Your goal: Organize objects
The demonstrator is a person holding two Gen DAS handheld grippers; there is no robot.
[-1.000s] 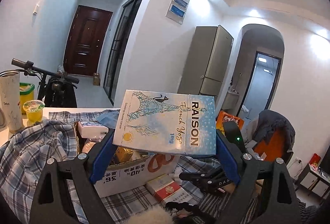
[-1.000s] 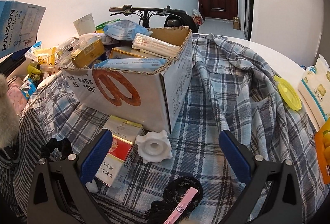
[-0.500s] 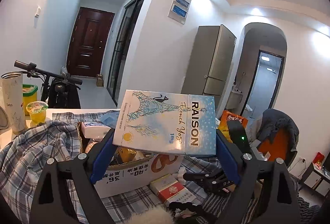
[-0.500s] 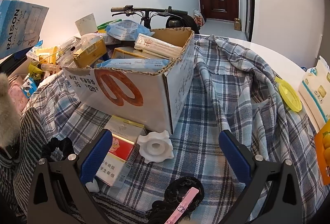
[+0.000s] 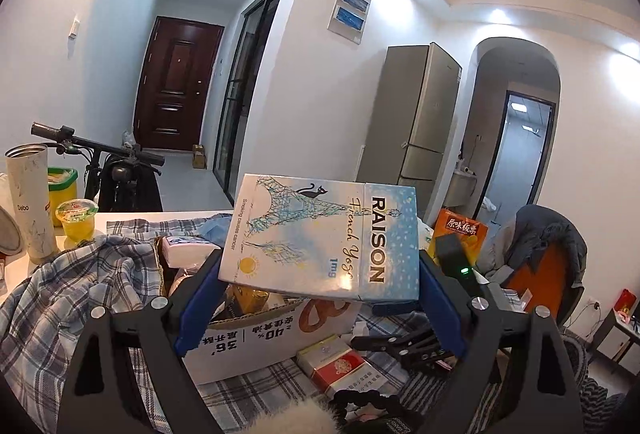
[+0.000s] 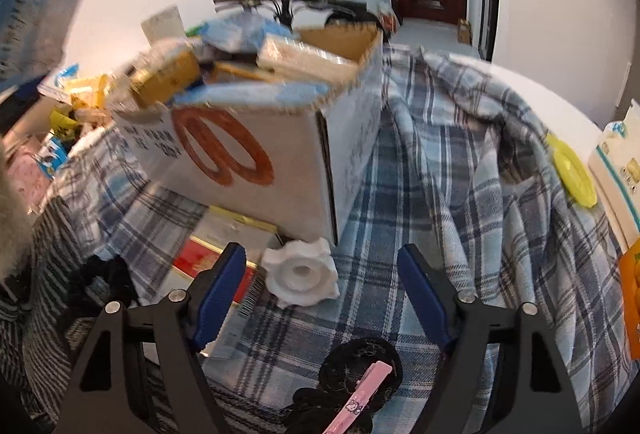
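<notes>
Reading "RAISON", "French Yogo" and "1mg", with a small side line "Smoking causes cancer", the pale blue carton (image 5: 320, 238) is clamped between the blue pads of the left gripper (image 5: 318, 298) and held tilted in the air above the cardboard box (image 5: 256, 338). That box (image 6: 256, 158) bears an orange looped logo and printed characters with the figures "36" and "40%"; it is crammed with packets: a yellow pack (image 6: 168, 78), a long white wrapped pack (image 6: 304, 58) and blue wrappers on top. A red and white cigarette pack (image 5: 340, 366) lies on the plaid cloth (image 6: 460, 174) just in front of the box. Farther left on the table stand a white tumbler (image 5: 30, 202) marked "Debo" and a sealed jelly cup (image 5: 77, 220). An orange bag (image 5: 460, 232) with Chinese characters shows behind the carton.

The right gripper (image 6: 322, 298) points down at the cloth; its jaws are closing, narrower than a second ago, with the white scalloped knob (image 6: 300, 272) between them, not yet pressed. A pink hair clip (image 6: 358, 400) on a black scrunchie lies nearer the camera. The left gripper's hold is unchanged.
</notes>
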